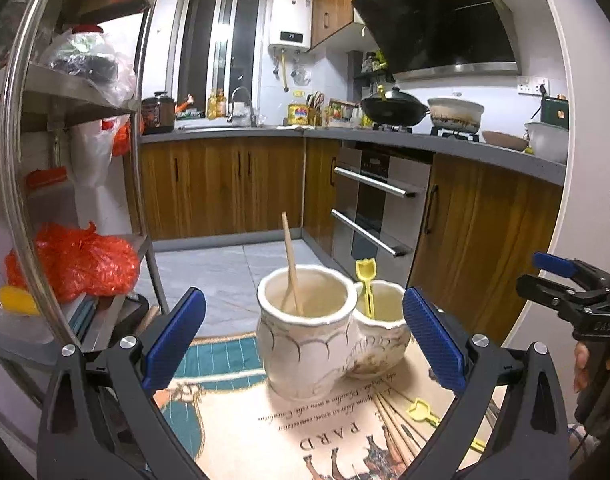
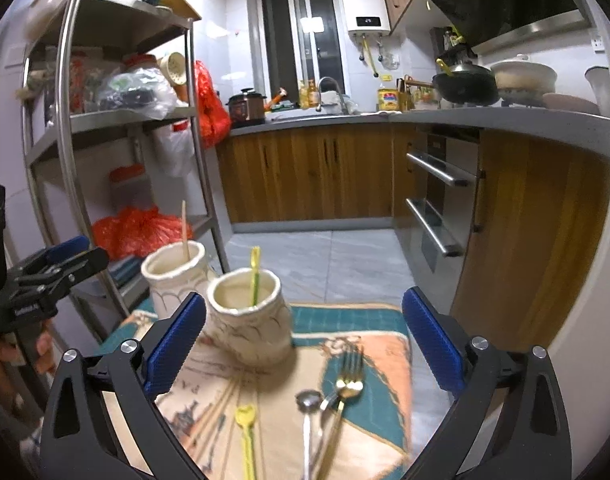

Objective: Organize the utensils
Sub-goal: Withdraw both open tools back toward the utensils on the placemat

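Utensils [image 2: 329, 408] lie loose beside two-cup holder [image 2: 249, 316]; both grippers gape empty.

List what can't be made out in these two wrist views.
- Chopsticks on the mat: blurred in the right view, count unclear; cut off by the tong arm in the left view.
- Gold fork and silver spoon: motion-blurred, handles run off the bottom edge, right view.
- Yellow utensil in the right-hand cup: lower end hidden by the cup wall, both views.
- Mat lettering: too small and upside down.

Two ceramic cups [image 2: 249, 316], two yellow picks [image 2: 245, 436], one fork [image 2: 347, 376], one spoon [image 2: 308, 404]
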Action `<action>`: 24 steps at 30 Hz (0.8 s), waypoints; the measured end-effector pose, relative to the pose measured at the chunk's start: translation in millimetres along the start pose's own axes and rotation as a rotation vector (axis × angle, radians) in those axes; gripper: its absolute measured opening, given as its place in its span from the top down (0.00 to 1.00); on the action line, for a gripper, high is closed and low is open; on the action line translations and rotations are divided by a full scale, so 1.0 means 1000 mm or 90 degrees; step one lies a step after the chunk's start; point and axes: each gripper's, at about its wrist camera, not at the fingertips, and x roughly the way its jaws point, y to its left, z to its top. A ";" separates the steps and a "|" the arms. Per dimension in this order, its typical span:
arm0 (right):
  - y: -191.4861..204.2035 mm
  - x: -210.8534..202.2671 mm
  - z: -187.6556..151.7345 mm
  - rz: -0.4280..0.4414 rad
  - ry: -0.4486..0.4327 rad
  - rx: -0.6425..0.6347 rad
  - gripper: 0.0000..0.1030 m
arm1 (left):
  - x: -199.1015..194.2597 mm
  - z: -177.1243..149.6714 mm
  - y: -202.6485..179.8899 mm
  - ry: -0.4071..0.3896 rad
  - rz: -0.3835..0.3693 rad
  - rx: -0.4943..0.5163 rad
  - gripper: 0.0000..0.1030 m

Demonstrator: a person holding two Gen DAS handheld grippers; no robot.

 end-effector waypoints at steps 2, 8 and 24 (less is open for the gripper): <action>-0.004 -0.003 -0.003 -0.005 0.005 -0.007 0.05 | 0.000 -0.005 0.000 0.014 0.012 -0.005 0.05; -0.006 -0.008 -0.022 -0.031 0.036 -0.040 0.05 | 0.001 -0.026 -0.008 0.052 0.015 0.011 0.05; 0.000 0.012 -0.070 -0.023 0.155 -0.064 0.05 | 0.019 -0.101 -0.058 0.235 -0.048 0.084 0.06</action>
